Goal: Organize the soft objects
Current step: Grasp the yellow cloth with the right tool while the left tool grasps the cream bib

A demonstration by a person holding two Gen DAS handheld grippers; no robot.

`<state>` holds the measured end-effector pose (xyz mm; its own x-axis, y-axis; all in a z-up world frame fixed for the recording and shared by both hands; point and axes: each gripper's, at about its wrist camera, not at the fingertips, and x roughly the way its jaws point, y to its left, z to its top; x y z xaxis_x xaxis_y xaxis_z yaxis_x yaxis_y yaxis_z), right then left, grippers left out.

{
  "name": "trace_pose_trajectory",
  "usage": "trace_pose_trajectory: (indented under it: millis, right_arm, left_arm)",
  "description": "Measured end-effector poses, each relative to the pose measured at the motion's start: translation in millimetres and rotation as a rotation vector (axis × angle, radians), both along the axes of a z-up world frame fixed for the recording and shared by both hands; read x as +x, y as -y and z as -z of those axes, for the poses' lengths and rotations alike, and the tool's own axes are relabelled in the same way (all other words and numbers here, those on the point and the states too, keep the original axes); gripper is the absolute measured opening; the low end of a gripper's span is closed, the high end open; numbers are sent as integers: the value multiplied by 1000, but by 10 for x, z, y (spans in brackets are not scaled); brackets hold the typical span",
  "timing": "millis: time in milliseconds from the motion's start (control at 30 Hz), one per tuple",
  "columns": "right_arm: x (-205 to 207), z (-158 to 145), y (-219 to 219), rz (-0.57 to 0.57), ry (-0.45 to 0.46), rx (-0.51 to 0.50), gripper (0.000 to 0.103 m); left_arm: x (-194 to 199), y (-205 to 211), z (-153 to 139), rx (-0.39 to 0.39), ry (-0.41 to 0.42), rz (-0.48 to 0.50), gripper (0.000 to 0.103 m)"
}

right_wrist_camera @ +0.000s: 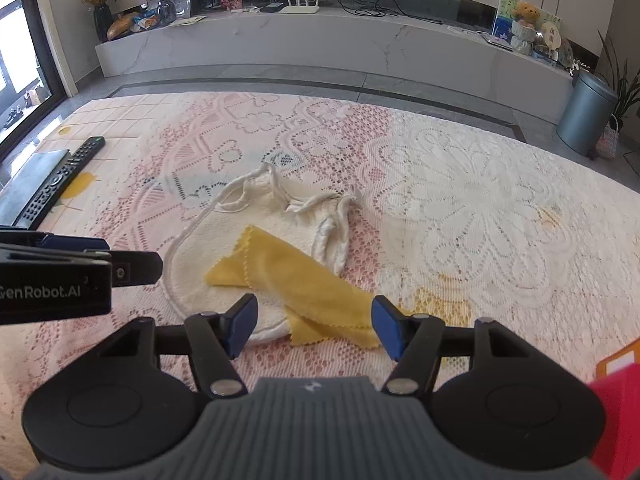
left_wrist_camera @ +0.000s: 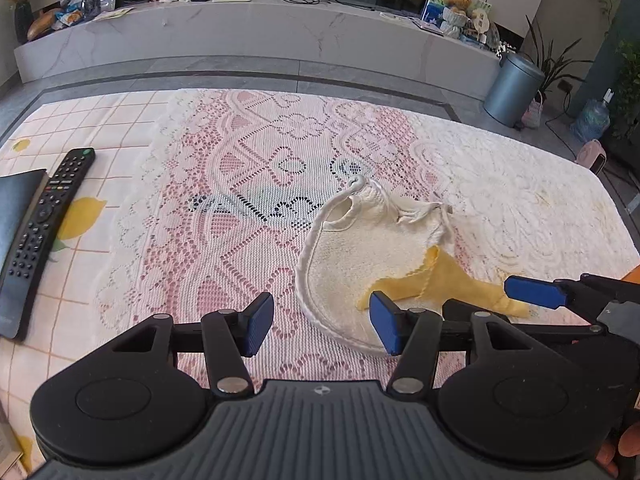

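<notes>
On top of the cream bib (right_wrist_camera: pixel 224 256), which lay flat on the lace tablecloth (right_wrist_camera: pixel 460 200), sat the yellow cloth (right_wrist_camera: pixel 296 280), and both the left gripper (left_wrist_camera: pixel 322 322) and right gripper (right_wrist_camera: pixel 314 326) were wide open and empty just beside it, so a low pinch could have grabbed the bib too.

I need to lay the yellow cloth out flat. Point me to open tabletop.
Bare lace tablecloth lies right of the cream towelling bib. A narrower strip runs between the bib and the black remote control. The bib's patch is crowded: the yellow pinked-edge cloth overlaps it, both open grippers nearby.
</notes>
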<state>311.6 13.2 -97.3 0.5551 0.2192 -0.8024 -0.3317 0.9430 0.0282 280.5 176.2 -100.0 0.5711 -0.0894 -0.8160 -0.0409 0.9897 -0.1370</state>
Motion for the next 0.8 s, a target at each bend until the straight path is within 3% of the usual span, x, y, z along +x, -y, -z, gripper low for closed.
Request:
trace_pose_trajectory:
  millis: [67, 133, 200, 333, 633, 667, 733, 800]
  right_arm:
    - [70, 61, 6, 6, -13, 8, 63]
    - [108, 109, 13, 5, -33, 34, 54]
    - [122, 149, 4, -3, -56, 52, 24]
    - [128, 201, 9, 0, -75, 73, 2]
    - [160, 274, 114, 14, -109, 135, 0]
    - [161, 276, 113, 14, -109, 136, 0]
    - [164, 280, 117, 14, -110, 140, 0]
    - [162, 286, 126, 16, -108, 146, 0]
  left_arm:
    - [42, -10, 58, 4, 1, 1, 65]
    - [71, -35, 103, -10, 5, -3, 65]
    - [89, -57, 141, -26, 7, -4, 65]
    - [135, -72, 201, -24, 22, -2, 72]
    - [274, -3, 385, -10, 36, 29, 70]
    - [271, 21, 382, -7, 41, 38, 68]
    - [246, 78, 375, -1, 51, 60, 45]
    - [213, 138, 365, 25, 58, 71, 41]
